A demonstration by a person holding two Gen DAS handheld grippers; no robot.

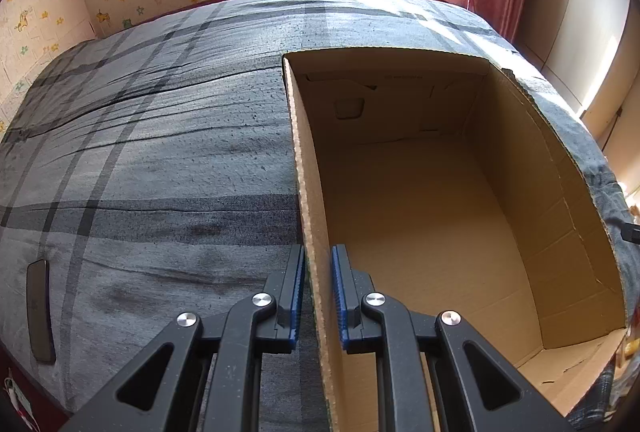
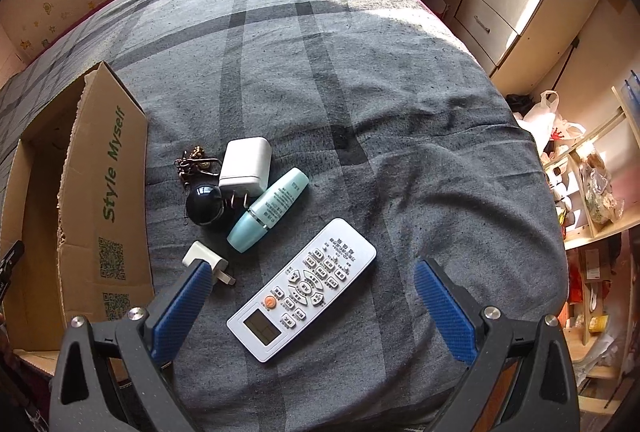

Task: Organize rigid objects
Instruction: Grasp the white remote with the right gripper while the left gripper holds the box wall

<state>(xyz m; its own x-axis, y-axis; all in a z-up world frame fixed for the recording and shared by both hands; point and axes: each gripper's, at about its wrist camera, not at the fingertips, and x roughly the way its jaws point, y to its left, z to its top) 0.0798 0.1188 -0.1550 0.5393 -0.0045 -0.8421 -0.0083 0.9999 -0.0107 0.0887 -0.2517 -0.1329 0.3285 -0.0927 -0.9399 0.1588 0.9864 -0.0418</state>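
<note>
An open, empty cardboard box (image 1: pixel 432 200) lies on the grey plaid bed. My left gripper (image 1: pixel 319 264) is shut on the box's left wall (image 1: pixel 310 200), one finger on each side. In the right wrist view the box (image 2: pixel 108 200) is at the left. My right gripper (image 2: pixel 310 278) is open just above a white remote control (image 2: pixel 304 288). Beyond it lie a mint-green bottle (image 2: pixel 269 210), a large white charger (image 2: pixel 246 165), a small white plug (image 2: pixel 206 260), a dark round ball (image 2: pixel 204 206) and a bunch of keys (image 2: pixel 195 162).
A dark flat phone-like object (image 1: pixel 40 312) lies at the bed's left edge. The bed (image 2: pixel 360 92) stretches back to a window wall. Shelves with clutter (image 2: pixel 588 184) and a wardrobe stand to the right of the bed.
</note>
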